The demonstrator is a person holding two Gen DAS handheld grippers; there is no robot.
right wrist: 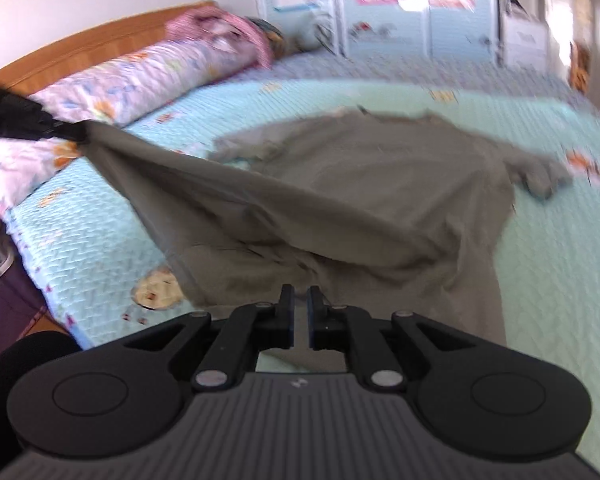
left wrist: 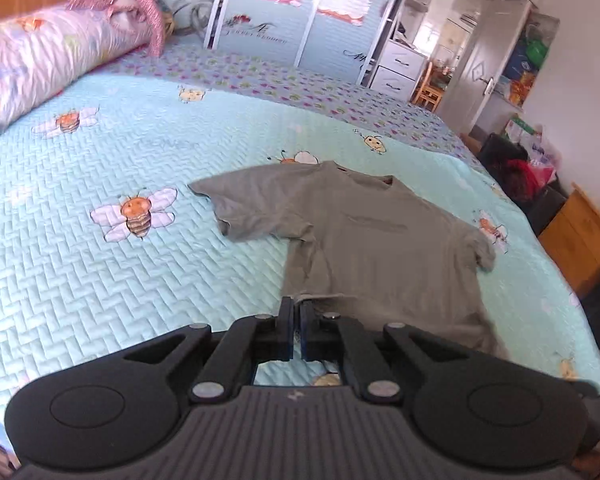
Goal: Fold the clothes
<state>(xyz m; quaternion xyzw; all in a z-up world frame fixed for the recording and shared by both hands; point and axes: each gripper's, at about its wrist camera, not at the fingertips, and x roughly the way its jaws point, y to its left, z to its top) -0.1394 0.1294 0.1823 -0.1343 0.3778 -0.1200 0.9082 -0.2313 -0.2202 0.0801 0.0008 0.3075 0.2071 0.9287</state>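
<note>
A grey-green T-shirt (left wrist: 364,232) lies on the bed, collar away from me and both sleeves spread out. My left gripper (left wrist: 298,304) is shut on the shirt's bottom hem at its left corner. In the right wrist view the shirt (right wrist: 360,184) is lifted and stretched, and the left gripper (right wrist: 66,132) pulls one hem corner up at the far left. My right gripper (right wrist: 299,294) is closed to a narrow gap on the hem near the other corner. That view is blurred.
The bed has a light blue quilted cover with bee prints (left wrist: 136,212). A rolled floral duvet (left wrist: 40,60) lies along the wooden headboard (right wrist: 80,48). A wardrobe (left wrist: 300,8) stands beyond the bed. A wooden cabinet (left wrist: 580,236) and clutter stand at the right.
</note>
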